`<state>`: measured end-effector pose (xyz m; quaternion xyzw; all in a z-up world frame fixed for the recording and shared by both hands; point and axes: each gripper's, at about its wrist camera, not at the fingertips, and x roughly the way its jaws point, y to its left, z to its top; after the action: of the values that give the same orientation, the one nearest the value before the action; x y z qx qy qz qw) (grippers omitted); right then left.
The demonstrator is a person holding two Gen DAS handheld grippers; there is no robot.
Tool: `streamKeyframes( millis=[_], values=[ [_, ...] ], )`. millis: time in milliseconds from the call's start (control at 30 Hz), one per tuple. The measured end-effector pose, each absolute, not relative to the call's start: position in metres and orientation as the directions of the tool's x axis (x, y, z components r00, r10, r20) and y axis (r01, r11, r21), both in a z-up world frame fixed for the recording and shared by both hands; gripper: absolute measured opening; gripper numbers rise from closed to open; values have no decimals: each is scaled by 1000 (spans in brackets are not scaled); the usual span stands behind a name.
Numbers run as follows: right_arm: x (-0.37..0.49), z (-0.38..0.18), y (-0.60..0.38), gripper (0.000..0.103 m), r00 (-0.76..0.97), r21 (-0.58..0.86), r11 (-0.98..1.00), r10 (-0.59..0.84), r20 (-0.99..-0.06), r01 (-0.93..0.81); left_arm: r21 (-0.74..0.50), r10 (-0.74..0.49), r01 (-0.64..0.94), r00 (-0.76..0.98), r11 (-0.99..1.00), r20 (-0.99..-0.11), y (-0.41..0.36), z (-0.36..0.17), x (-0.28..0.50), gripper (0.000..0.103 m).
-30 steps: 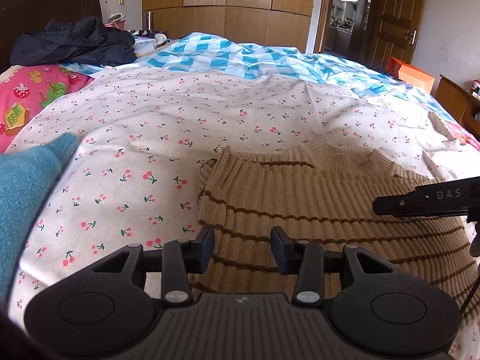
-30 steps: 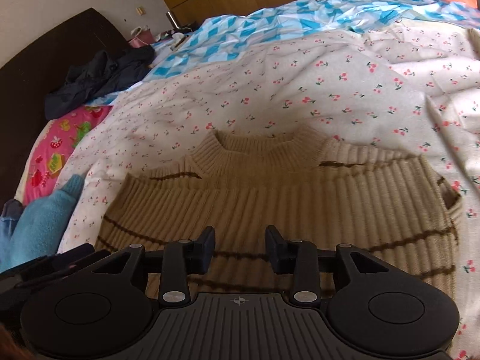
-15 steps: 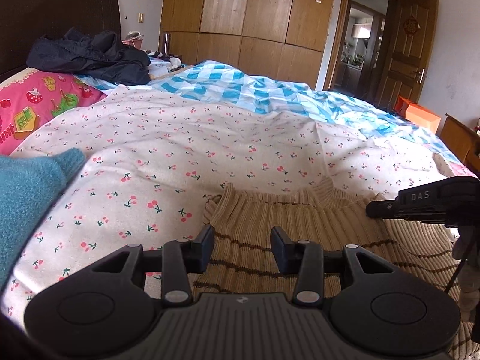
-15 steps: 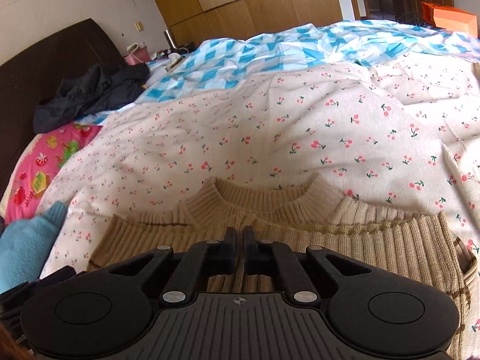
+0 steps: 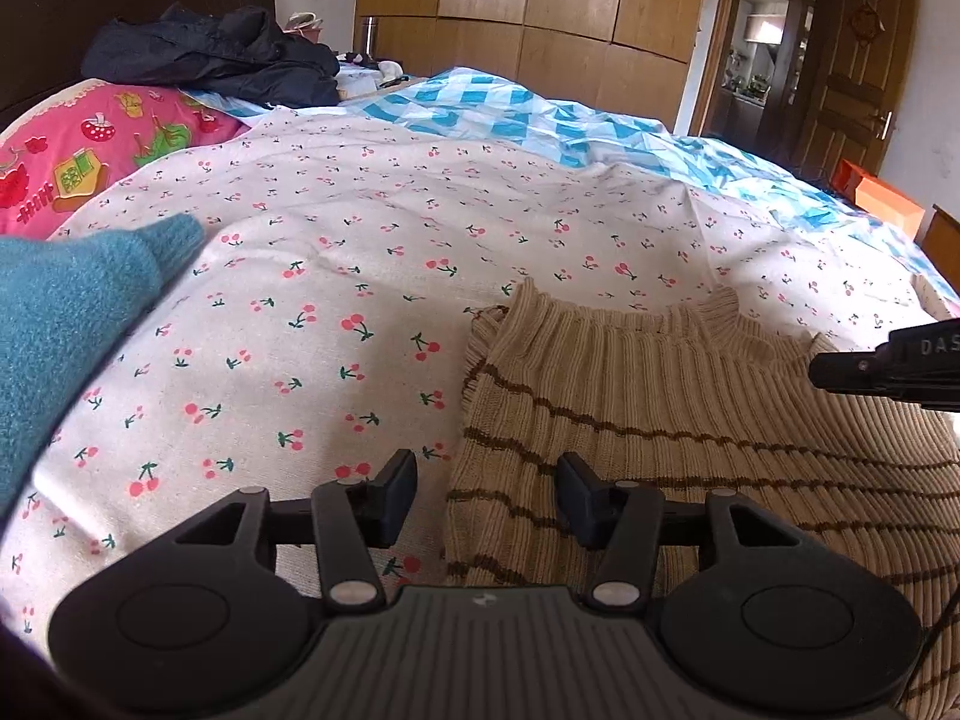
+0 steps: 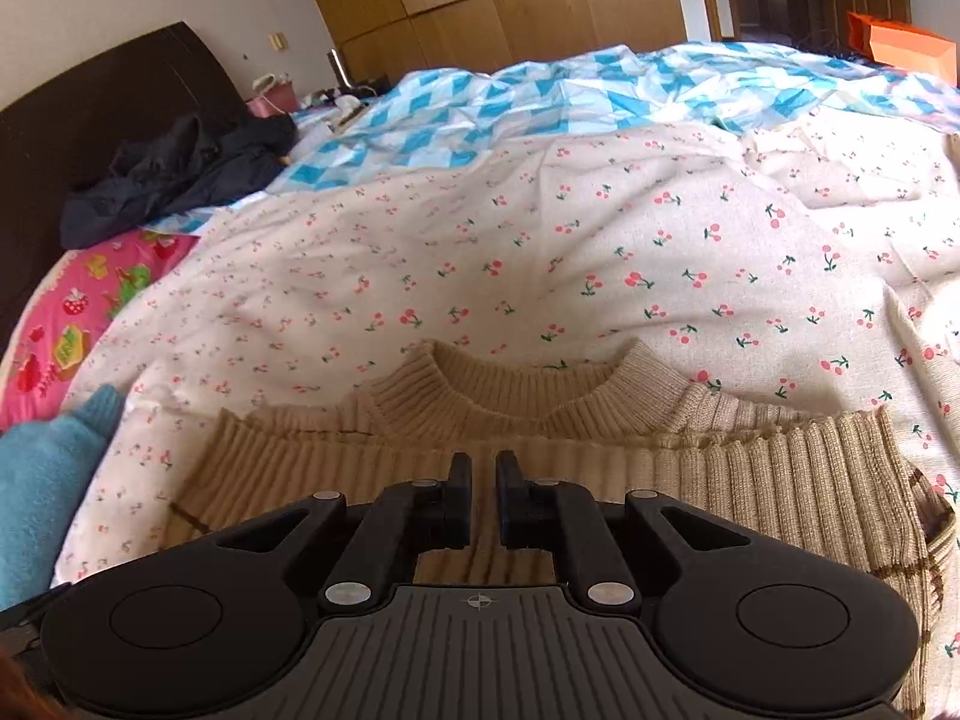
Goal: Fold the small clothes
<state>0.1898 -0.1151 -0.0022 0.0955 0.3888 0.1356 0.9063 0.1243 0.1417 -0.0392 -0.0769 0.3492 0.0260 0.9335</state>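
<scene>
A beige ribbed sweater point(image 5: 660, 420) with thin brown stripes lies on the cherry-print sheet point(image 5: 360, 252). In the right wrist view the sweater point(image 6: 750, 480) is folded, its hem lying just below the collar point(image 6: 528, 396). My left gripper point(image 5: 486, 498) hovers low over the sweater's left edge, which runs between its fingers without either pad touching it; its jaws are opening. My right gripper point(image 6: 480, 498) sits over the folded hem, its jaws opening with a narrow slit between them and no cloth pinched. The right gripper's tip point(image 5: 870, 363) shows at the right of the left wrist view.
A teal knit garment point(image 5: 66, 324) lies left of the sweater, also seen as the teal knit point(image 6: 42, 480). Further back are a pink pillow point(image 5: 90, 156), a dark jacket point(image 5: 216, 54), a blue checked quilt point(image 6: 540, 102) and wooden wardrobes point(image 5: 540, 12).
The sweater's lower half has been brought up to the collar. My right jaws shut over the hem, then parted slightly. My left jaws widened and now straddle the sweater's left edge.
</scene>
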Motion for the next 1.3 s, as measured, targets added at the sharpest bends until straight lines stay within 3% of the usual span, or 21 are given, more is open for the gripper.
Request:
streamKeyframes(
  millis=[100,233,467,533,600,733,900,1067,1300],
  values=[
    [175,-4,-108,11,649,258,939,345,-678,-229,-99,14,-104,757,990,-653,139,-38,123,57],
    [182,-33,-104,12,562,235,951,307,-768,-198,-88,22,-107,747,990,-664,140,-40,124,58],
    [151,3,-124,15,656,294,934,352,-667,-203,-73,47,-117,784,990,-619,139,-30,112,57],
    [154,-12,-126,20,605,244,952,307,-735,-186,-45,40,-96,731,994,-681,134,-41,121,58],
    [161,-29,-133,19,545,260,956,292,-786,-138,-48,41,-101,728,994,-684,134,-44,121,58],
    [144,-7,-153,21,612,378,920,360,-704,-107,-67,49,-121,762,990,-646,137,-27,102,57],
    [107,9,-193,21,680,377,923,328,-656,-81,-83,44,-127,764,988,-644,134,-17,67,57],
    [74,-1,-249,23,710,380,924,238,-663,46,-61,-17,-27,778,998,-628,101,-4,49,57],
    [65,-27,-292,27,697,478,865,248,-673,153,-15,-167,209,733,978,-660,29,-3,26,57]
  ],
)
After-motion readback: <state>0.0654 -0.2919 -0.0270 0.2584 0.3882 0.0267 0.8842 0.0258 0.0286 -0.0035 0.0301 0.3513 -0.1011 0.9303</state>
